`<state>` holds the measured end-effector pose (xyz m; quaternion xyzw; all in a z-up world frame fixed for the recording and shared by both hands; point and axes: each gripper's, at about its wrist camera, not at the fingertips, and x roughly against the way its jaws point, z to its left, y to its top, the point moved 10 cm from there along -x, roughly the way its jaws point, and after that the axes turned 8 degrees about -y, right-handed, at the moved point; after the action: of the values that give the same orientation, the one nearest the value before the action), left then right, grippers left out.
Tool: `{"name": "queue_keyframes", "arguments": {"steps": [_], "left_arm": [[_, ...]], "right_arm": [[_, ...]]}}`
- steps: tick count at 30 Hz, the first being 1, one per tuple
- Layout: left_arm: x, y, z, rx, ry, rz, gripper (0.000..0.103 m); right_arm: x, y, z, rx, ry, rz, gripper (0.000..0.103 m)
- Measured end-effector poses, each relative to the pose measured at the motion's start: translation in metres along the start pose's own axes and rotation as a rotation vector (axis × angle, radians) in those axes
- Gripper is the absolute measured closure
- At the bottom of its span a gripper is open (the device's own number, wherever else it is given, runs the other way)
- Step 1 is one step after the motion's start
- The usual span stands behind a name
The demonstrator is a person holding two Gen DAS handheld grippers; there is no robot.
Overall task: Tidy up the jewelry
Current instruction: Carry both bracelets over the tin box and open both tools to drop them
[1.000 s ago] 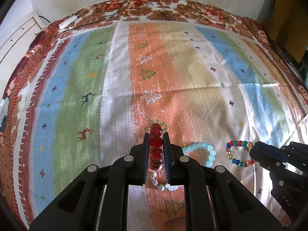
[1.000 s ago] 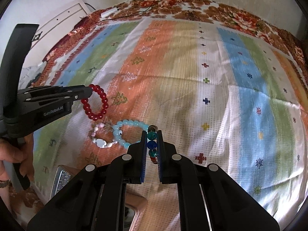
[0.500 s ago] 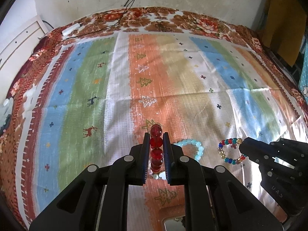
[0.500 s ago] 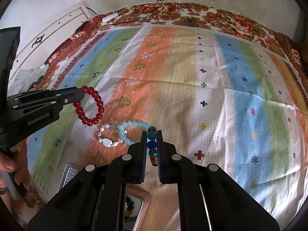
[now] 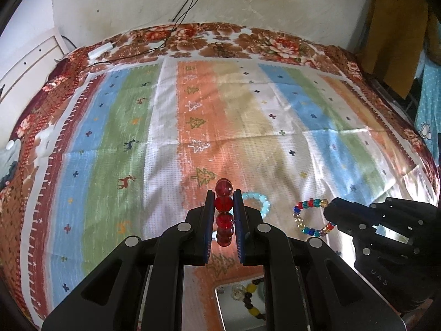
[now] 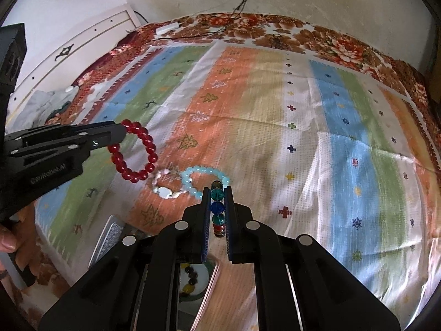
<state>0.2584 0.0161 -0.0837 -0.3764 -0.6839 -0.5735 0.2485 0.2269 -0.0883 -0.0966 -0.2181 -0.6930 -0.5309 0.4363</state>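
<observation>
My left gripper (image 5: 223, 201) is shut on a red bead bracelet (image 5: 223, 212) and holds it above the striped cloth; it also shows in the right wrist view (image 6: 135, 151). My right gripper (image 6: 217, 193) is shut on a multicoloured bead bracelet (image 6: 217, 209), also seen in the left wrist view (image 5: 311, 218). A light blue bracelet (image 6: 204, 179) and a white pearl bracelet (image 6: 165, 184) lie on the cloth beside each other. A metal jewelry box (image 5: 242, 300) holding dark and yellow beads lies below both grippers.
The striped, patterned cloth (image 5: 248, 115) covers the bed. A white charger and black cables (image 5: 100, 51) lie at the far edge by the wall. A white cabinet (image 6: 82, 44) stands at the left. Hanging fabric (image 5: 397, 27) is at the far right.
Both grippers have risen and drawn back with their bracelets. More of the wall and the metal box below have come into view.
</observation>
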Motion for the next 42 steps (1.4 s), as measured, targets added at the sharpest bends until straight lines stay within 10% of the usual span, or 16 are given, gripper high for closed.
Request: {"name": "queue_keyframes", "arguments": {"steps": [42], "left_arm": [[0.057,-0.071,-0.042,-0.076,-0.034,-0.060,0.090]], "right_arm": [[0.055,-0.060,0.033,0.052,0.096,-0.026,0.093]]}}
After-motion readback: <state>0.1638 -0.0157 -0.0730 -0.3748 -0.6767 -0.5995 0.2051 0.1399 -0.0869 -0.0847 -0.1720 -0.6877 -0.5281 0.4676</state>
